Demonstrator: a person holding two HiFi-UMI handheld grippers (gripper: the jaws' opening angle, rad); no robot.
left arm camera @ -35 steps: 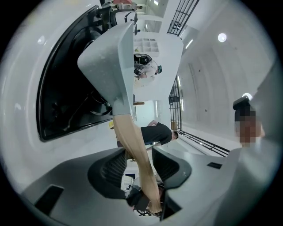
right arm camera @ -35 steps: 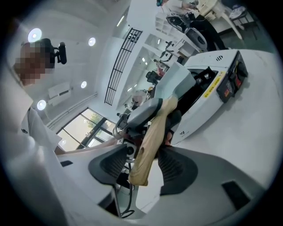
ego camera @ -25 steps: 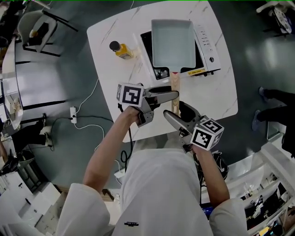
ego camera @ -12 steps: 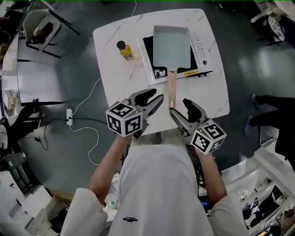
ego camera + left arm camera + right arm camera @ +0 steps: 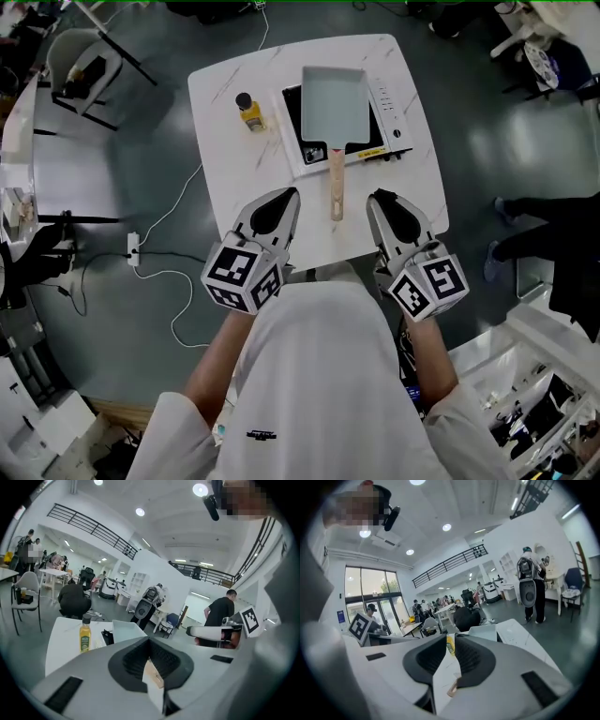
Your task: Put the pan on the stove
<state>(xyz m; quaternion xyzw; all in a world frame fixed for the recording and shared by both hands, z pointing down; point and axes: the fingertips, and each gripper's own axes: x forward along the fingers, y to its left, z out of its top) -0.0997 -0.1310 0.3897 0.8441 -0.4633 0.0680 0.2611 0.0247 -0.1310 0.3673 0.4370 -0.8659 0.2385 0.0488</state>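
A rectangular grey pan lies on the black-topped stove, its wooden handle pointing toward me over the white table. My left gripper hovers left of the handle's end, jaws shut and empty. On the other side of the handle is my right gripper, also apart from it. Its jaws have just been closing and stand almost together with nothing between them. The left gripper view has the pan beyond the left gripper. In the right gripper view the pan shows past the right gripper.
A yellow oil bottle stands on the table left of the stove. On the floor to the left are a white cable and power strip, and a chair stands further back. A person stands at the right.
Both grippers have drawn back from the pan handle toward me and risen, ending one on each side of it. Their jaws went from open to closed. The pan stays on the stove.
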